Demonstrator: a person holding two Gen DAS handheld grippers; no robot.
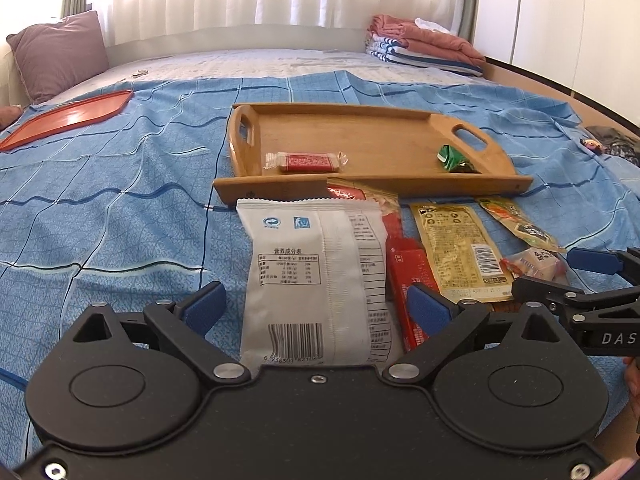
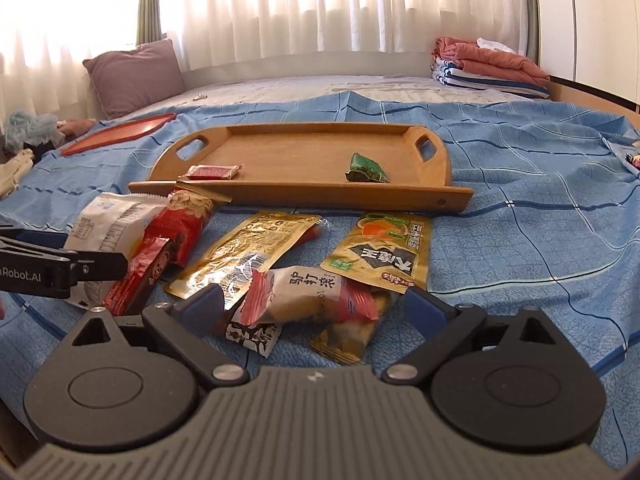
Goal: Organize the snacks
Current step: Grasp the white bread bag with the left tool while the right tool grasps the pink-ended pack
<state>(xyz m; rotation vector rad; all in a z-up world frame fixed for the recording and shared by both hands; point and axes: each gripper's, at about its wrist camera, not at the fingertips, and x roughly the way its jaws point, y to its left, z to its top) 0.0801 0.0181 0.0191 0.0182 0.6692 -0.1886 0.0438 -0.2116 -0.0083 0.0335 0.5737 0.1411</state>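
A wooden tray (image 1: 360, 132) on the blue bedsheet holds a red wrapped candy (image 1: 306, 161) and a green packet (image 1: 456, 159). In front of it lie several snack packs. My left gripper (image 1: 320, 308) is open, its jaws on either side of a white pack (image 1: 316, 276), with a red pack (image 1: 408, 280) beside it. My right gripper (image 2: 316, 308) is open around a small red-and-white pack (image 2: 304, 292); a gold pack (image 2: 248, 256) and a yellow-green pack (image 2: 384, 256) lie just beyond. The tray (image 2: 304, 160) also shows in the right wrist view.
A red flat tray (image 1: 68, 120) lies at the far left of the bed. A purple pillow (image 1: 56, 56) and folded blankets (image 1: 424, 48) sit at the back. Loose clothes (image 2: 24, 136) lie at the bed's left edge.
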